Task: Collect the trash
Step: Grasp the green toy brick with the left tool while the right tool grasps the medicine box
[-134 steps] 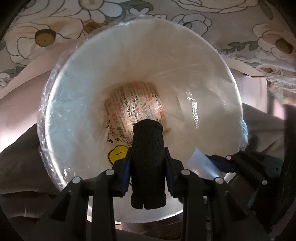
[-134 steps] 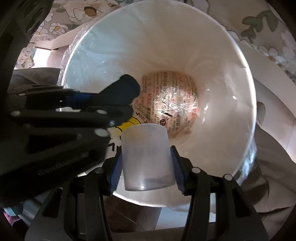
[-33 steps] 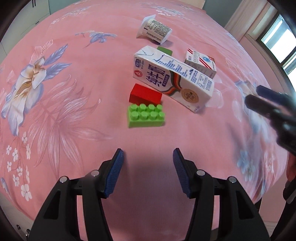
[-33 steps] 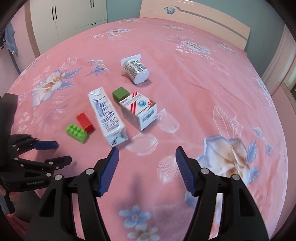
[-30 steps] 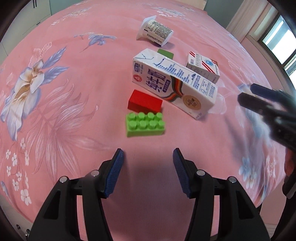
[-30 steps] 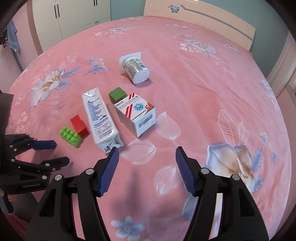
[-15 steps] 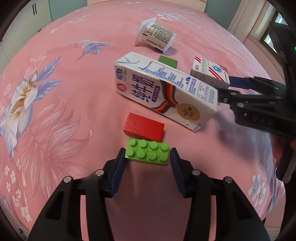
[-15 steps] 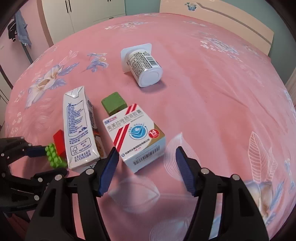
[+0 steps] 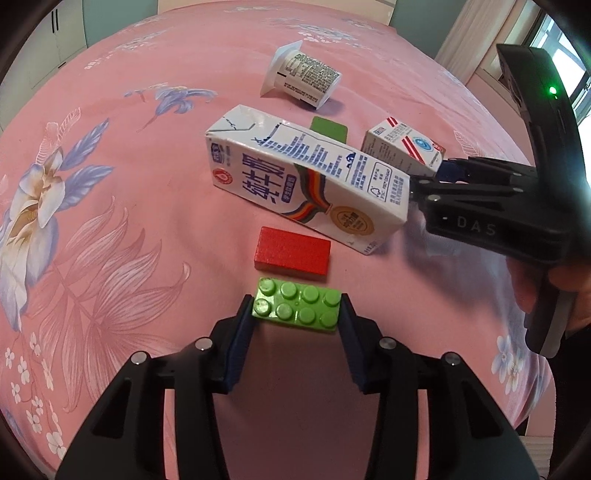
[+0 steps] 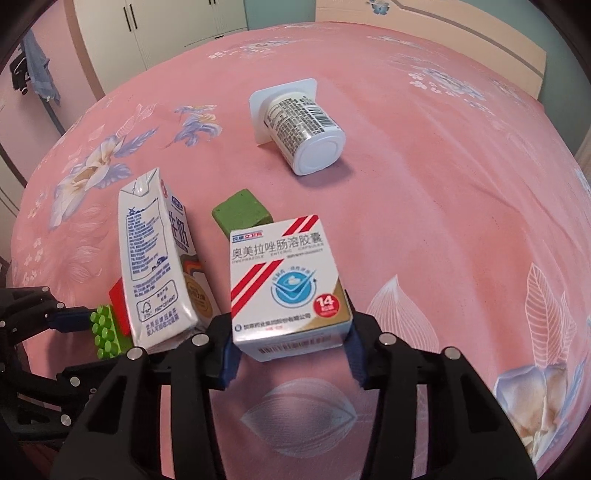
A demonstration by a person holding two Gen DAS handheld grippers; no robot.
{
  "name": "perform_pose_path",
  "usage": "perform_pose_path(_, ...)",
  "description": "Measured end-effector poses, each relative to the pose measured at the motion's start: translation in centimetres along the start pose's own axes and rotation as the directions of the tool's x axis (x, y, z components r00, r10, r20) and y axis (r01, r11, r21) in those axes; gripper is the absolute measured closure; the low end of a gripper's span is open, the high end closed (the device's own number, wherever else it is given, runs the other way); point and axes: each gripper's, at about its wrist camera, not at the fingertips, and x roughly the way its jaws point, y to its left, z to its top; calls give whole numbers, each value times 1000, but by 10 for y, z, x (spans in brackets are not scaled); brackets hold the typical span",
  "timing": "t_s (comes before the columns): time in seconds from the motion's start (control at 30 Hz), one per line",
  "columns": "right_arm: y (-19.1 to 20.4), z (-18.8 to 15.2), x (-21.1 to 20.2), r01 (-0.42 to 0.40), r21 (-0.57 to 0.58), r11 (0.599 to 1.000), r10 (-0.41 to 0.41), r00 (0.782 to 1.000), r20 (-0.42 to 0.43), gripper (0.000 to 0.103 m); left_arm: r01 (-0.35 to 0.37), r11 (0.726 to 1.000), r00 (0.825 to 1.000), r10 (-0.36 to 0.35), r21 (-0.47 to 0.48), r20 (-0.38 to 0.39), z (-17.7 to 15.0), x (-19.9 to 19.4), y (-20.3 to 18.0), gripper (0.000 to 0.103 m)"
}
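My left gripper [image 9: 297, 322] is shut on a green studded brick [image 9: 297, 307] lying on the pink flowered bedspread [image 9: 110, 184]. The jaws of my right gripper [image 10: 290, 347] are closing on a white medicine box [image 10: 288, 280] with red stripes, and their blue pads touch both of its sides. A white milk carton [image 9: 306, 184] lies on its side between the brick and the box. Farther back, a yogurt cup [image 10: 303, 133] lies tipped over with its foil lid toward the far side.
A red block [image 9: 291, 256] lies just beyond the green brick, against the carton. A dark green cube [image 10: 240, 216] sits behind the medicine box. White wardrobes [image 10: 166, 22] and a headboard [image 10: 443, 26] stand past the bed's far edge. A hand [image 9: 546, 291] holds the right gripper.
Both grippers came down to the bed from hovering over it. The left closed on the green brick. The right moved forward around the medicine box and narrowed onto it.
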Motion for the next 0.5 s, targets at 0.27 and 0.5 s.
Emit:
perform_pose_path(0.27,0,-14,-37,53,31,998,-54,998,21,55,-16,1000,1000,16,14,12,-10,-26,5,56)
perform_pose_path(0.5,12,-24,-95,85,31,996,-87,994,59,56,-27,998,996,22,58,83,-10,-82,-1,56)
